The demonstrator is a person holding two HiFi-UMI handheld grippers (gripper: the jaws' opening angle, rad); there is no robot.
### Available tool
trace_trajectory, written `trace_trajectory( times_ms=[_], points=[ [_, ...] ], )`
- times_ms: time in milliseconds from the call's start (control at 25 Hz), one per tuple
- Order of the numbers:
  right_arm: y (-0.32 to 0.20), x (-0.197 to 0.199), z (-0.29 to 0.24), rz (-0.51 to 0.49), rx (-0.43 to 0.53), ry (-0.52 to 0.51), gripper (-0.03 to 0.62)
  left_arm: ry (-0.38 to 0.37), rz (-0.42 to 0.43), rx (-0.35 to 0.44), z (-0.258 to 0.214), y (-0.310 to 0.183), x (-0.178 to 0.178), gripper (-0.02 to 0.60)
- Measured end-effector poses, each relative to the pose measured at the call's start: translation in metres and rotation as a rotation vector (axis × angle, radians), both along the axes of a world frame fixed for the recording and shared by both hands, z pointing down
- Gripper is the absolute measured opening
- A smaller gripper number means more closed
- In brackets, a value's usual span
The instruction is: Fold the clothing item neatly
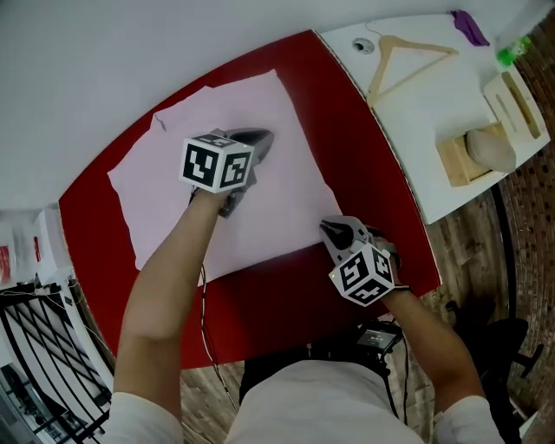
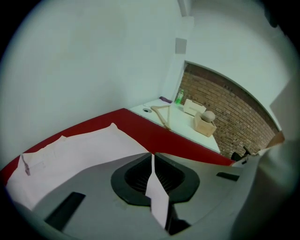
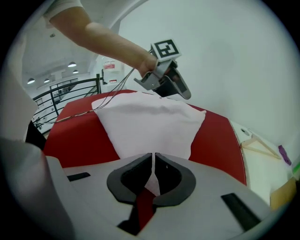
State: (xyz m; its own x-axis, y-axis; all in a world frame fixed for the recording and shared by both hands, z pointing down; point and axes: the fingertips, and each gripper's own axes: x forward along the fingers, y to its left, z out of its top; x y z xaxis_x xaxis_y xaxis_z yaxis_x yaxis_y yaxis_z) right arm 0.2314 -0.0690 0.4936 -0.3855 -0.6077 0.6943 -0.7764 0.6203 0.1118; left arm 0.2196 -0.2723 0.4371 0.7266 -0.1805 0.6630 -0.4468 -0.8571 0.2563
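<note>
A pale pink garment (image 1: 165,195) lies spread flat on the red table (image 1: 295,295). My left gripper (image 1: 258,139) is over the garment's middle, toward its far edge. In the left gripper view the jaws (image 2: 152,159) are shut on a thin strip of the cloth (image 2: 157,194) that runs between them. My right gripper (image 1: 331,229) sits at the garment's near right corner. In the right gripper view its jaws (image 3: 153,161) are shut on the cloth's edge, with the garment (image 3: 150,124) stretching away toward the left gripper (image 3: 180,91).
A white side table (image 1: 416,139) adjoins the red one on the right. It carries a wooden hanger (image 1: 403,56), a wooden block with a rounded piece (image 1: 484,152), a purple item (image 1: 469,26) and a green bottle (image 1: 513,50). A black railing (image 1: 35,347) stands at the left.
</note>
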Motion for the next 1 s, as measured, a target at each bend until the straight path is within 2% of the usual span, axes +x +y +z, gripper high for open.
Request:
trace_trajectory(
  times_ms=[200, 360, 680, 880, 1000],
  points=[
    [0.008, 0.008, 0.012, 0.005, -0.022, 0.005, 0.029, -0.058, -0.031, -0.006, 0.029, -0.05, 0.026, 0.02],
    [0.008, 0.007, 0.015, -0.003, -0.025, -0.009, 0.029, -0.097, -0.04, -0.028, 0.05, -0.067, 0.042, 0.018],
    [0.007, 0.018, 0.004, 0.059, -0.005, -0.024, 0.026, -0.181, -0.051, -0.005, 0.067, -0.099, 0.046, 0.015],
    [0.013, 0.019, 0.017, 0.068, -0.068, 0.002, 0.02, -0.239, -0.064, 0.01, 0.076, -0.124, 0.043, 0.009],
    [0.017, 0.02, 0.022, 0.078, -0.106, 0.006, 0.015, -0.266, -0.041, 0.006, 0.084, -0.131, 0.049, 0.008]
  ],
)
